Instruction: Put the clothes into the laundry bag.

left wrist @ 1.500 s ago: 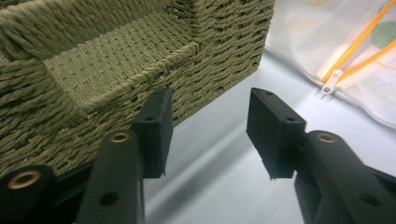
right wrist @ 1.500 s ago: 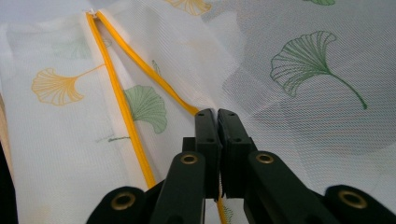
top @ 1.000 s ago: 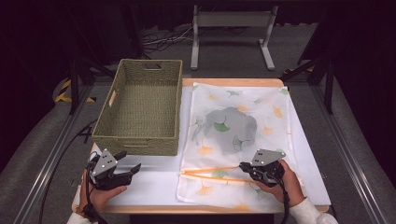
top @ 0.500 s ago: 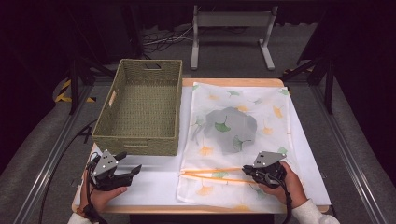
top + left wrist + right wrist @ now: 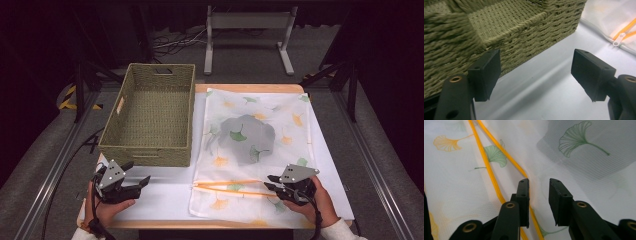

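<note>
A white mesh bag [image 5: 295, 145] printed with ginkgo leaves lies flat on the table, with a grey garment [image 5: 247, 137] inside it. Its orange zipper [image 5: 230, 186] runs along the near end, and the two orange lines [image 5: 486, 167] lie just left of my right gripper's jaws. My right gripper [image 5: 268, 182] [image 5: 539, 182] hovers over the mesh by the zipper's right end. Its jaws have just been opening, with a narrow gap and nothing pinched. My left gripper [image 5: 140, 172] [image 5: 536, 72] stands open beside the woven basket [image 5: 150, 115], its jaws having just widened a little, nothing between them.
The basket's near wall [image 5: 524, 30] rises close ahead of the left gripper. The zipper pull [image 5: 619, 40] lies at the bag's near left corner. White table surface [image 5: 165, 195] lies between both hands. A metal stand [image 5: 247, 25] is behind the table.
The right gripper's jaws have parted and the hand has eased slightly to the right along the zipper. The left hand has stayed put.
</note>
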`<state>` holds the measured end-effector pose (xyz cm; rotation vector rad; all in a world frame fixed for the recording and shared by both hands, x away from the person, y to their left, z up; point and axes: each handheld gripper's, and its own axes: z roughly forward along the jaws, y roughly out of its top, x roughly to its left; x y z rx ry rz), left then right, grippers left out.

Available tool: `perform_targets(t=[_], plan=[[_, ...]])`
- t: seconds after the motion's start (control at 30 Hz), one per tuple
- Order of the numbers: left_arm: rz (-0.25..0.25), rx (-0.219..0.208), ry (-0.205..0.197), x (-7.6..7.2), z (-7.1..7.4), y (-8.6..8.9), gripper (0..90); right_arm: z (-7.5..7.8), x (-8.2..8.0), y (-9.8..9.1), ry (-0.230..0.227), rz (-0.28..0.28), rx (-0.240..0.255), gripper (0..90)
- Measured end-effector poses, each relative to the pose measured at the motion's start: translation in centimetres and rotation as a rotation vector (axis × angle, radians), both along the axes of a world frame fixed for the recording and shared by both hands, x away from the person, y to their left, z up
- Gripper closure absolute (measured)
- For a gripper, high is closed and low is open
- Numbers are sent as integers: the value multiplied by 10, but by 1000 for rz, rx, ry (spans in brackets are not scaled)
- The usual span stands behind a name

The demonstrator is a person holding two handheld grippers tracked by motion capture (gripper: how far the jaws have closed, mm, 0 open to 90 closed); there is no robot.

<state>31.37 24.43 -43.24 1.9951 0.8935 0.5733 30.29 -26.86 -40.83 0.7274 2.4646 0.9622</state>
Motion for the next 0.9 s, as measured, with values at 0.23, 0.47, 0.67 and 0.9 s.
perform_targets(t=[0.23, 0.47, 0.67, 0.9], plan=[[25, -3, -15, 1, 2, 4, 218, 14, -5, -12, -79, -32, 33, 617], [32, -10, -26, 1, 3, 6, 211, 22, -4, -25, -167, -82, 43, 518], [43, 1, -26, 4, 1, 11, 195, 24, -1, -39, -212, -149, 38, 462], [65, 1, -29, 6, -2, 19, 179, 21, 6, -56, -232, -221, 52, 412]])
